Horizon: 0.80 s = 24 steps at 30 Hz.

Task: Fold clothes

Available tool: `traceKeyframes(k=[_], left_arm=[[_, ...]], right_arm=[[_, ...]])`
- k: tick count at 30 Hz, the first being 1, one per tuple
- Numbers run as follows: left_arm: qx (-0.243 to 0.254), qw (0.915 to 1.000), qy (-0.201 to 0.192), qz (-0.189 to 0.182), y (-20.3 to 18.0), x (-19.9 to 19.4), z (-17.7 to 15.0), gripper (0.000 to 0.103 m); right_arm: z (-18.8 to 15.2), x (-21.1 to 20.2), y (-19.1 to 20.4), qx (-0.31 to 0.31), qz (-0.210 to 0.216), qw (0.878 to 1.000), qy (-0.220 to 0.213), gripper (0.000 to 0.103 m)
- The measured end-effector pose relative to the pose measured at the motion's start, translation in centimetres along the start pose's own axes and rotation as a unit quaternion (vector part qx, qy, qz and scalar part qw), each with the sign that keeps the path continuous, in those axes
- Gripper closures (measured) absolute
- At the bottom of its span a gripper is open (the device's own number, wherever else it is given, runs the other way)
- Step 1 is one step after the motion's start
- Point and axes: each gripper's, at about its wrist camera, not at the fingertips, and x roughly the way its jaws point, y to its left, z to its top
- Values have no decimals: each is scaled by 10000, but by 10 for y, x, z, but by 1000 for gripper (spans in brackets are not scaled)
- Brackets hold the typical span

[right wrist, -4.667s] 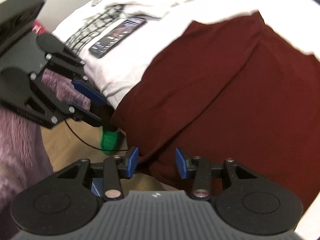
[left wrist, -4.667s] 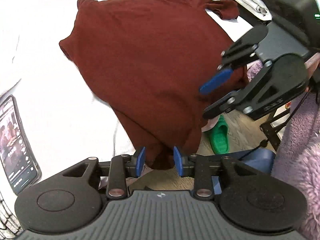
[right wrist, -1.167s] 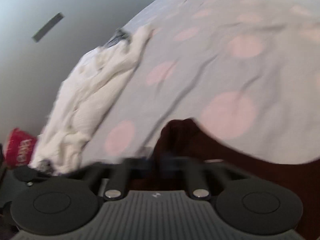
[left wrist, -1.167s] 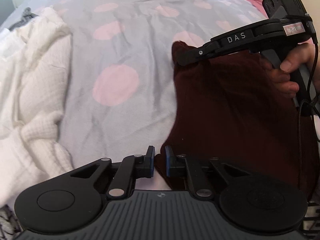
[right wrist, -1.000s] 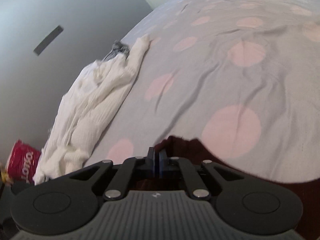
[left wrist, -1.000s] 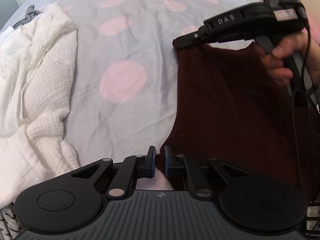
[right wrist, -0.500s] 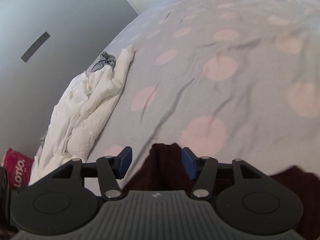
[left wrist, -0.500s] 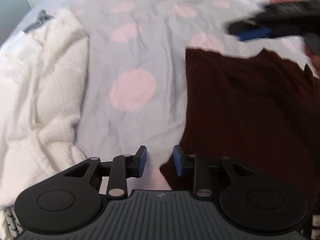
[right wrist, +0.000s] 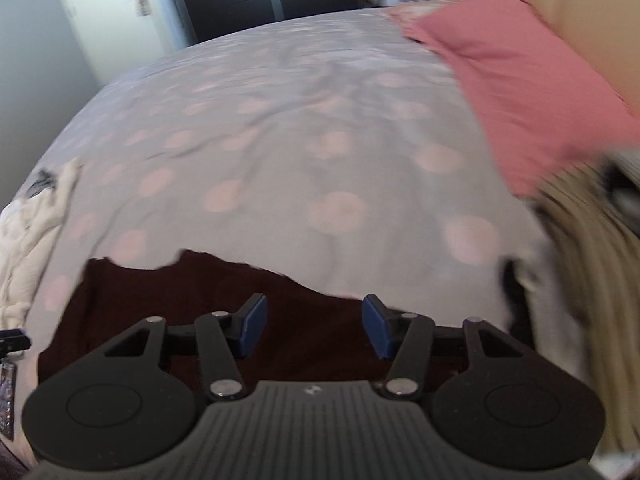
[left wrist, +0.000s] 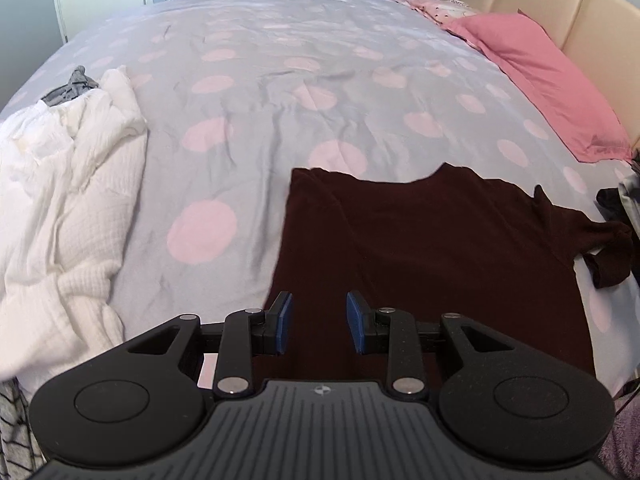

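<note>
A dark red shirt lies spread flat on the spotted bed cover, one sleeve bunched at its right end. My left gripper hangs open above the shirt's near left edge, with nothing between its blue pads. In the right wrist view the shirt fills the lower left. My right gripper stands open above the shirt's far edge and holds nothing. That view is blurred by motion.
A white knit garment is heaped along the bed's left side, with a grey piece behind it. A pink pillow leans by the beige headboard. A beige striped cloth lies at the right.
Both grippers opened and let go of the shirt, which now lies flat. The left one rose and drew back. The right one swung away to the right, out of the left wrist view.
</note>
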Motion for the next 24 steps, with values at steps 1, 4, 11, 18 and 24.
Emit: traceKeyframes(k=[1,4,11,18,24], left_arm=[[22,10000,22,15,-3,1,-2,75],[-7,9999,129,50,-14,0,-12,75],[-163,9993,335,4,-36,5,-36,75],[176,9984,541,15,-57,18,-53,75],[340,9983,481,-56,-65,15,-55,75]], right_arm=[[-9,-2,-12,144,-65,9999,43,46],[-34,12,-27,333,-224,9989,227,46],[-64,67,-34,570,-565,9947,640,43],[-77,89,-21,-218,-940,9925,754,78],[-67,58,-22,321,-632,9957,591,89]])
